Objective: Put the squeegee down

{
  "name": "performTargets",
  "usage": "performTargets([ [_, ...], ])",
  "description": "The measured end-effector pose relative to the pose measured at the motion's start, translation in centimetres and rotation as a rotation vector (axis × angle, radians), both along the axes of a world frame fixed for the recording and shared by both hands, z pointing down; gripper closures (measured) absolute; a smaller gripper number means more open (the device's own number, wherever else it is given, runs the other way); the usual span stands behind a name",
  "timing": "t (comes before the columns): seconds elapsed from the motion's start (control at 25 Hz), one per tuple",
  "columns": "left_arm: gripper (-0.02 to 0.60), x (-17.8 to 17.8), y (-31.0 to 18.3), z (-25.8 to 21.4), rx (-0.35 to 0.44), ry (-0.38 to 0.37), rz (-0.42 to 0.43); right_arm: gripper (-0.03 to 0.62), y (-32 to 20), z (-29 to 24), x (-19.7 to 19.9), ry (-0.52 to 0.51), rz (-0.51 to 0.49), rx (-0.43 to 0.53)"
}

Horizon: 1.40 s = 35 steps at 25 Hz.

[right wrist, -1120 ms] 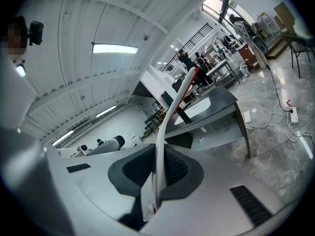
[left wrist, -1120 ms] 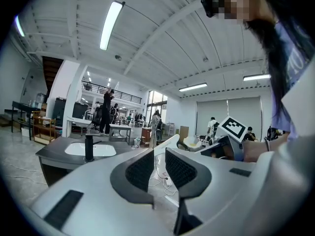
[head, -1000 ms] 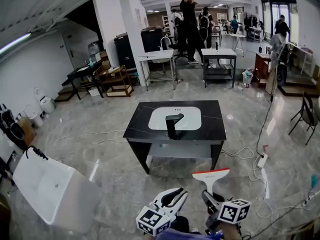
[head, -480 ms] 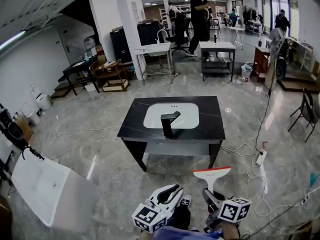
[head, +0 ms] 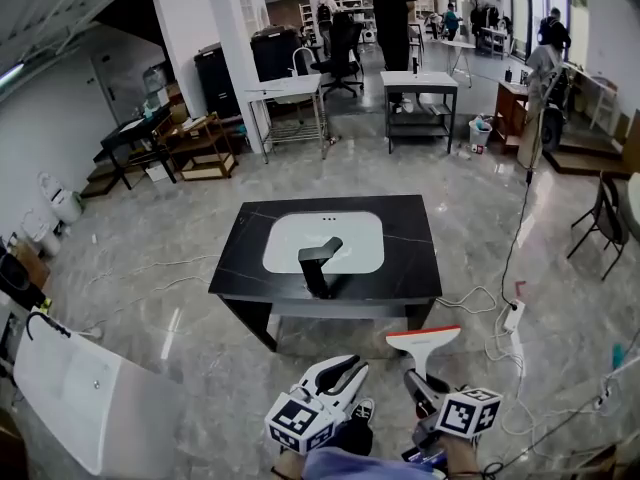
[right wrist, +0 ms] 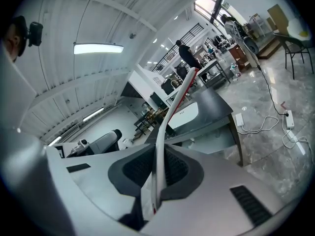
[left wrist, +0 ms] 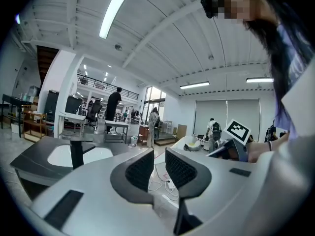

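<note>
Clamping the thin handle of a white plastic squeegee (head: 424,345) with an orange-red blade edge, the right gripper (head: 417,386) held it in the air, near the glossy black rectangular surface (head: 410,263). The left gripper (head: 346,373) hung alongside, ribbed pads apart and empty.

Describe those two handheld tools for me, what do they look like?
Both the left tool and right tool have light grey shells with black ribbed pads. Each carries a white cube printed with black square markers. The person's sleeve is pale lilac.
</note>
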<state>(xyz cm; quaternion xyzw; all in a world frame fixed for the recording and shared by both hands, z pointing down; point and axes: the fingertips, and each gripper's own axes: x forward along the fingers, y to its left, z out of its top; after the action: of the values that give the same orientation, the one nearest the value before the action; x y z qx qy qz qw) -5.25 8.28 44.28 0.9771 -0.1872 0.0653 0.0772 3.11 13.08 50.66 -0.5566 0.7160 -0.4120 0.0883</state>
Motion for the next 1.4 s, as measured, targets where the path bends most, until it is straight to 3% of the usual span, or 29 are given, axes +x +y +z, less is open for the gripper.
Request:
performTargets([
  [0.28, 0.499, 4.1, -5.9, -0.2, -0.013, 0.002, 0.065, 0.551, -5.8, 0.0, 2.7, -0.001, 0.025, -0.022],
  [0.64, 0.499, 6.7, -12.2, -0.3, -0.033, 0.016, 0.099, 0.551, -10.9, 0.4, 5.2, 0.007, 0.060, -0.057],
  [1.4, 0.499, 11.3, -20.8, 1.3, -0.071, 0.038, 0.215, 0.551, -18.5, 1.2, 8.8, -0.008, 0.178, -0.090],
])
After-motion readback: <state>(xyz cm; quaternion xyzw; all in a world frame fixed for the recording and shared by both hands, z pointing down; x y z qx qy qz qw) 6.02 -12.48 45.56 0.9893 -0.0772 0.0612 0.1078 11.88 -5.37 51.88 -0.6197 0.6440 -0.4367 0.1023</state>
